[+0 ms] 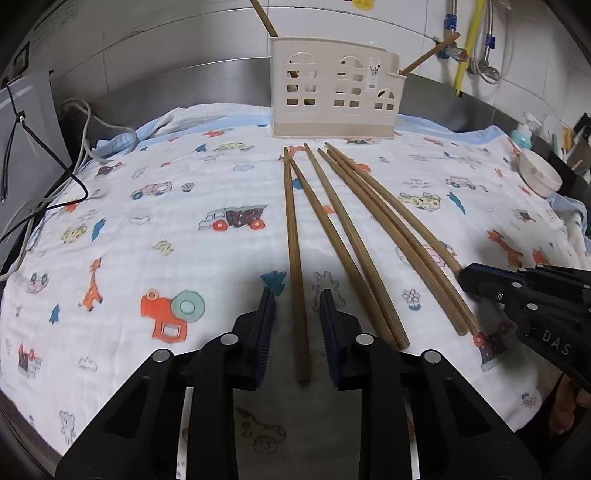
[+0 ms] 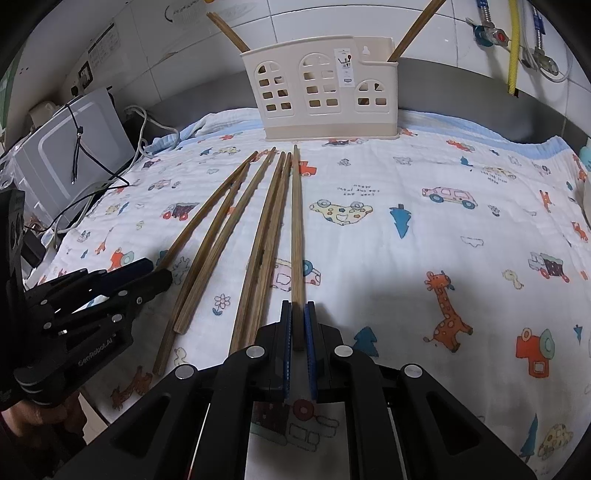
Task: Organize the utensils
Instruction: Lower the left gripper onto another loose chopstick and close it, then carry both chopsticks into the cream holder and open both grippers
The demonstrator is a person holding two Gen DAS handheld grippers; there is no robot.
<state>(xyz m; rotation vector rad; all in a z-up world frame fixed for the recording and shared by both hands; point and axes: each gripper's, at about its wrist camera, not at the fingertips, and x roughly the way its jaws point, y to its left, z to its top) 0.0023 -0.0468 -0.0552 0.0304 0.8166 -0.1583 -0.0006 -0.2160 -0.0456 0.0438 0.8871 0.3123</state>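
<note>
- The left gripper [image 1: 297, 295] hangs low over the printed cloth [image 1: 177, 236] with its jaws apart, one to each side of the leftmost chopstick [image 1: 295, 266]; whether the blue pads [image 1: 267, 332] touch the wood I cannot tell, though a gap shows on both sides.
- That chopstick lies flat on the cloth, thick end near, thin end pointing far toward the cream holder [image 1: 334, 88].
- The right gripper [image 2: 297, 306] is clamped on the rightmost chopstick [image 2: 296, 229], its blue pads [image 2: 309, 350] pressed against the thick near end; the thin tip reaches almost to the foot of the holder.
- From the left wrist view the right gripper shows at the right edge, its tip against the end of that same outer stick.
- Between those two sticks lie four more chopsticks [image 2: 258, 236] on the cloth, fanned out so they sit close together at the far end and spread apart near us; two pairs of them run side by side and touching.
- The holder stands upright at the far edge of the cloth, against the tiled wall [image 2: 295, 18], with window-shaped cut-outs in its front.
- Two chopsticks already stand in the holder, one leaning left out of the left end [image 2: 229, 31], one leaning right out of the right end [image 2: 413, 29].
- A white bowl [image 1: 539, 173] sits on the far right of the cloth.
- Cables [image 1: 48, 199] trail off the left side beside a grey appliance [image 2: 74, 147].
</note>
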